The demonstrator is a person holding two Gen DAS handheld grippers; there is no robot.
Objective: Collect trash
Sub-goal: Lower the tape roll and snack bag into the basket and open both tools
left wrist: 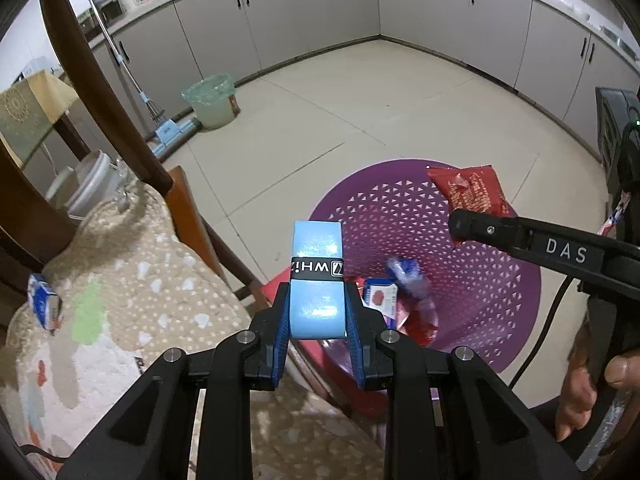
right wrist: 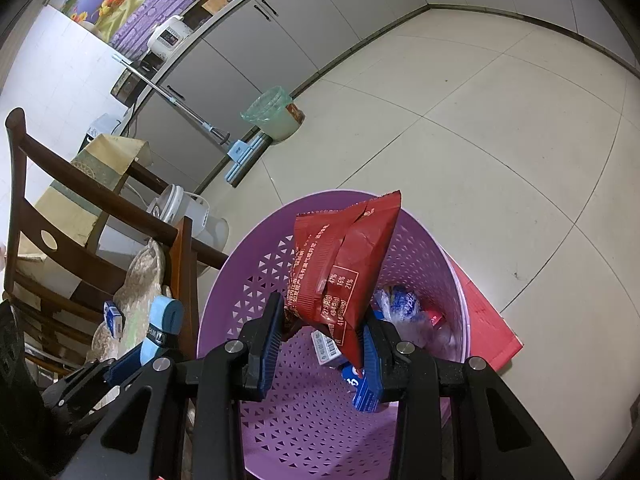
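Observation:
My left gripper point(left wrist: 318, 312) is shut on a light blue roll with a black band point(left wrist: 317, 278), held over the chair cushion's edge beside the purple basket point(left wrist: 472, 292). The roll also shows in the right wrist view point(right wrist: 162, 330). My right gripper point(right wrist: 324, 332) holds a red snack bag point(right wrist: 344, 264) over the purple basket point(right wrist: 256, 276); the bag also shows in the left wrist view point(left wrist: 474, 192). Several wrappers point(left wrist: 404, 292) lie in the basket. A small blue and white carton point(left wrist: 42, 300) lies on the cushion.
A wooden chair point(left wrist: 116, 120) with a patterned cushion point(left wrist: 132, 292) stands left. A red flat mat point(right wrist: 492, 328) lies under the basket. A lined bin point(left wrist: 212, 100) and a mop point(left wrist: 160, 128) stand by grey cabinets point(left wrist: 360, 4). A white kettle point(right wrist: 188, 208) sits on the floor.

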